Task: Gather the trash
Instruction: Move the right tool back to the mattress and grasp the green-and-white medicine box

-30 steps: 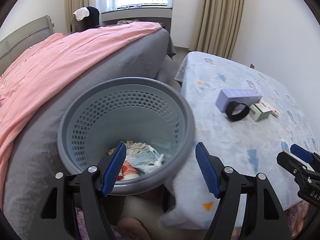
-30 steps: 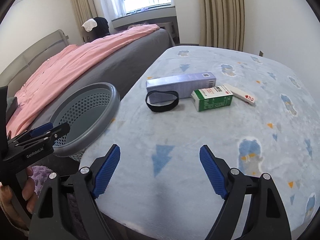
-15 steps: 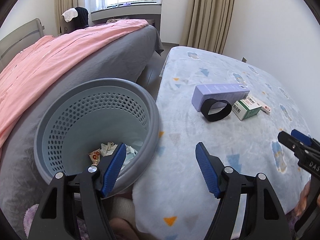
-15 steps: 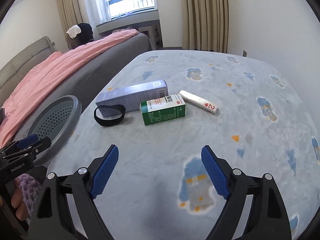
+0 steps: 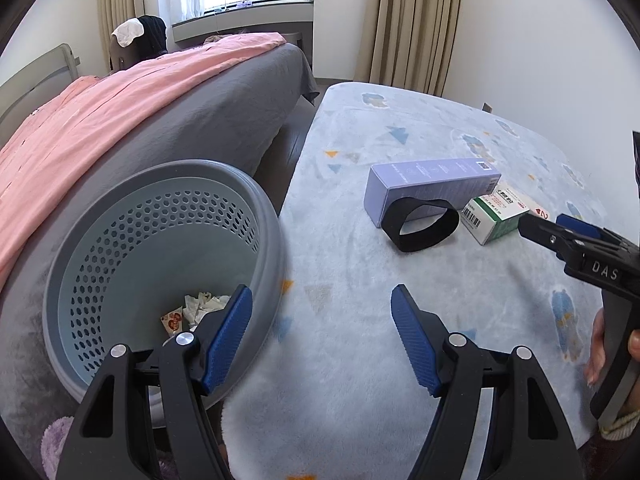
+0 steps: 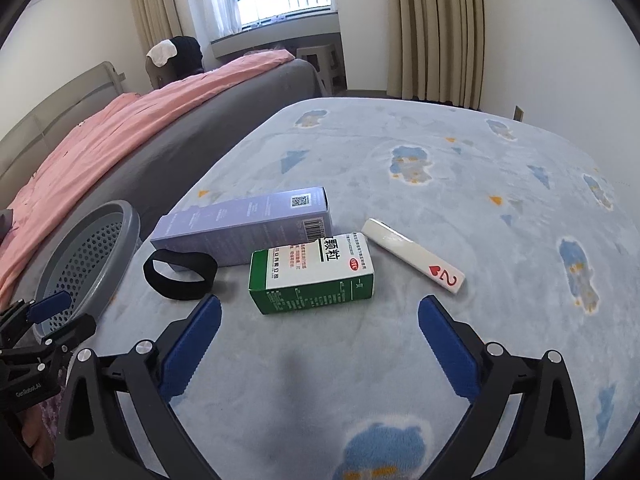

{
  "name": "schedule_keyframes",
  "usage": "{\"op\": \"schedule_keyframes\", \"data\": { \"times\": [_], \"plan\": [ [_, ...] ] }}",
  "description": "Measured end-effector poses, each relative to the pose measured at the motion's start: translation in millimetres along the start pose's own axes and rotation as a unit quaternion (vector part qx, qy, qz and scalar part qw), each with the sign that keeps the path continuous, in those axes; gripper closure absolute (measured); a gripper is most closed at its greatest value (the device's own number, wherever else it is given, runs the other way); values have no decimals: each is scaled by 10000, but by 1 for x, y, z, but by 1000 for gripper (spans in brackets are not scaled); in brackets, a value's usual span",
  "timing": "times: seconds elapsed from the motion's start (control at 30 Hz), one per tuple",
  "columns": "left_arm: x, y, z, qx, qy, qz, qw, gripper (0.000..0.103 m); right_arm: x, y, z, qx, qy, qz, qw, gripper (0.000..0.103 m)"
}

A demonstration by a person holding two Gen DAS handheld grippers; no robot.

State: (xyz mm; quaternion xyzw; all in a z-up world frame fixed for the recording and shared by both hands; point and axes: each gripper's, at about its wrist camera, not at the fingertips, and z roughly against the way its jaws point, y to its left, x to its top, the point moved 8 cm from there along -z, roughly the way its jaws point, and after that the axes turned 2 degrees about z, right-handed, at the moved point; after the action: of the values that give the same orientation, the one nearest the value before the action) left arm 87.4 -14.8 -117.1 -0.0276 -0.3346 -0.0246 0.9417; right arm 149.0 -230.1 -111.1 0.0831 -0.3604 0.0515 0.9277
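A grey perforated waste basket [image 5: 160, 184] stands beside the blanket-covered table and holds paper scraps [image 5: 200, 306]. It also shows in the right wrist view [image 6: 96, 236]. On the table lie a lilac box [image 6: 248, 228], a black band [image 6: 180, 274], a green-and-white medicine box [image 6: 312, 276] and a folded playing card [image 6: 416, 256]. My right gripper [image 6: 320, 344] is open and empty, just short of the medicine box. My left gripper [image 5: 320, 332] is open and empty, over the basket's right rim and the table edge.
A bed with grey sheet and pink cover [image 5: 120, 120] runs along the left. The light blue patterned blanket [image 6: 440, 184] covers the table. Curtains [image 6: 436, 28] and a wall stand behind. A dark chair [image 5: 140, 40] stands by the window.
My right gripper has moved forward and right to the medicine box. My left gripper has swung right, from over the basket's middle to its right rim and the table edge.
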Motion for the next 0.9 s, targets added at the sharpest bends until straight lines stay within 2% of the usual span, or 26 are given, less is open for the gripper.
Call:
{"op": "schedule_keyframes", "data": {
  "times": [0.5,0.9],
  "plan": [
    [1,1,-16,-10,124,94,9999,34,10,7,-38,200,332,175,9991,6],
    [3,1,-12,-25,78,120,9999,34,13,11,-54,-38,504,343,9981,7]
  ]
}}
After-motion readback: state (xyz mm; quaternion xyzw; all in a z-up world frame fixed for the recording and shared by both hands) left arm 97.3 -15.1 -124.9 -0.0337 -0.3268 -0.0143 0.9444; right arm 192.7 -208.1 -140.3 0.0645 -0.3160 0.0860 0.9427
